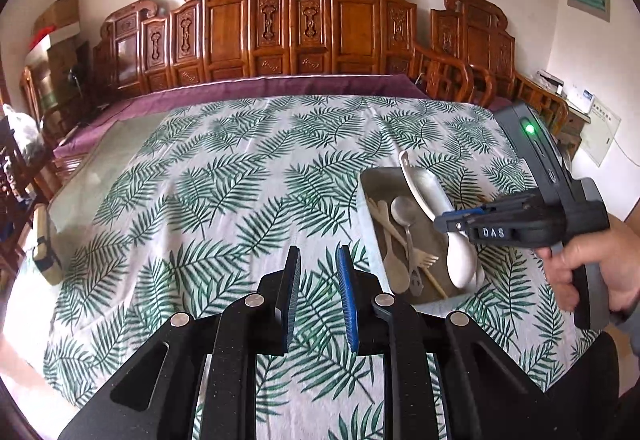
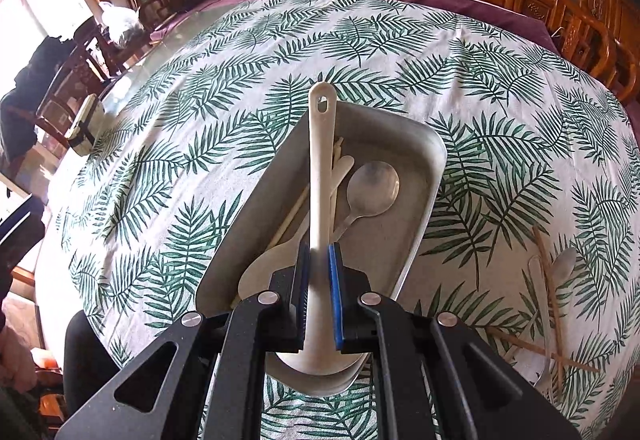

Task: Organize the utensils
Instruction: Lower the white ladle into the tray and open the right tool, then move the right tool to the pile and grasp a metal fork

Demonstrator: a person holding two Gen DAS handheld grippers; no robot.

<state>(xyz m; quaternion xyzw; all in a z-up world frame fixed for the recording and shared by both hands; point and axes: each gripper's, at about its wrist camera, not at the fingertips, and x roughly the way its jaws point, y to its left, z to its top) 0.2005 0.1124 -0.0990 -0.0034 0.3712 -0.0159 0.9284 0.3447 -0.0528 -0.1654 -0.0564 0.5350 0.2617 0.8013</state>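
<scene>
Right wrist view: my right gripper (image 2: 319, 294) pinches the white ladle (image 2: 321, 176) by its handle just above the bowl, directly over the metal tray (image 2: 424, 176). The ladle's long handle points away past the tray's far rim. In the tray lie a metal spoon (image 2: 370, 186), a wooden spoon (image 1: 390, 260) and a pale fork (image 1: 422, 260). More utensils, chopsticks (image 2: 550, 304) among them, wait on the counter (image 2: 200, 112) to the right of the tray.

Risks as I judge them:
- The ladle is longer than the tray looks. On release, the handle may rest on the rim and tip out.
- The grip sits near the heavy bowl, so the ladle could pivot between the pads.
- Lowering it may knock the metal spoon.

My left gripper (image 1: 320, 296) is slightly spread, holds nothing, and hangs above the counter, clear of the tray.
</scene>
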